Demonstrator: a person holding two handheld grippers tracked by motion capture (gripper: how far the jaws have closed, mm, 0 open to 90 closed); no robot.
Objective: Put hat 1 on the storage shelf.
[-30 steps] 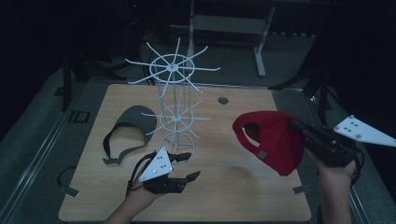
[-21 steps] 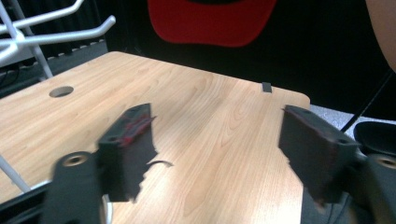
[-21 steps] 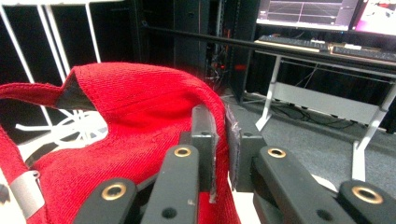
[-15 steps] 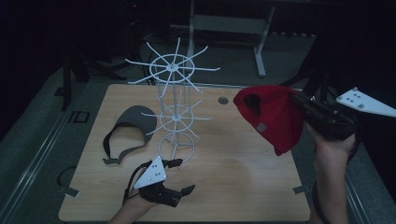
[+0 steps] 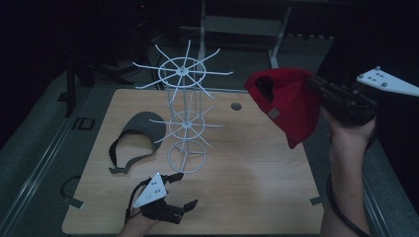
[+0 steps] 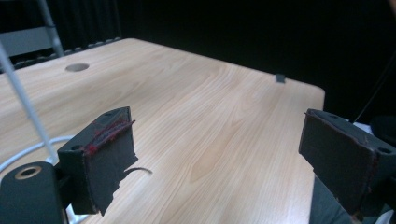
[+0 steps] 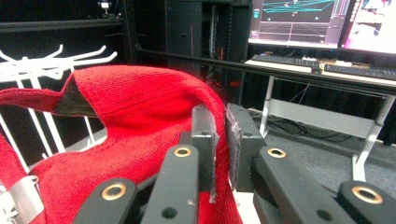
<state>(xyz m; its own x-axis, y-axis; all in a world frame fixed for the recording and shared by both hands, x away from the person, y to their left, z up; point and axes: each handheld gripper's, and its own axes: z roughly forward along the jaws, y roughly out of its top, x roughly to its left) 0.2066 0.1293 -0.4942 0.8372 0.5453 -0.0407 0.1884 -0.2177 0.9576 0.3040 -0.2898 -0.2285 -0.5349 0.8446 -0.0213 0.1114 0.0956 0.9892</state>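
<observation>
Gripping the red cap point(image 5: 289, 101), the right gripper point(image 5: 316, 85) holds it above the table point(image 5: 257, 173).

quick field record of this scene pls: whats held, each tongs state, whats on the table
held: red cap, pinched at its edge, lifted above the table's right side
right tongs: shut on the red cap
left tongs: open, jaws just opened wider, nothing between them, low over the table's near edge
table: white wire rack standing mid-table; grey visor lying left of it

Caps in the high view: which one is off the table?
The red knitted cap, pinched in the right gripper and held in the air beside the white wire rack. The grey visor cap lies flat on the wooden table.
</observation>
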